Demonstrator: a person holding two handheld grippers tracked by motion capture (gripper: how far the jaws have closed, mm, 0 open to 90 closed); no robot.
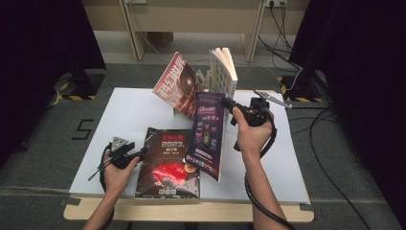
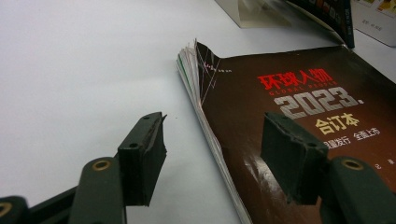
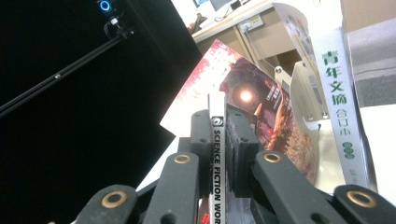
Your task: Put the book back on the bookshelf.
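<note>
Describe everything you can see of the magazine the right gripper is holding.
The purple-covered magazine is thin, glossy and soft-bound, its cover printed with small pictures and a row of coloured dots at the bottom. Its white spine reads SCIENCE FICTION WOR before the rest is hidden. The right gripper is shut on the spine at the top edge. It hangs tilted, its lower end over the table beside the dark 2023 magazine; contact is unclear.
</note>
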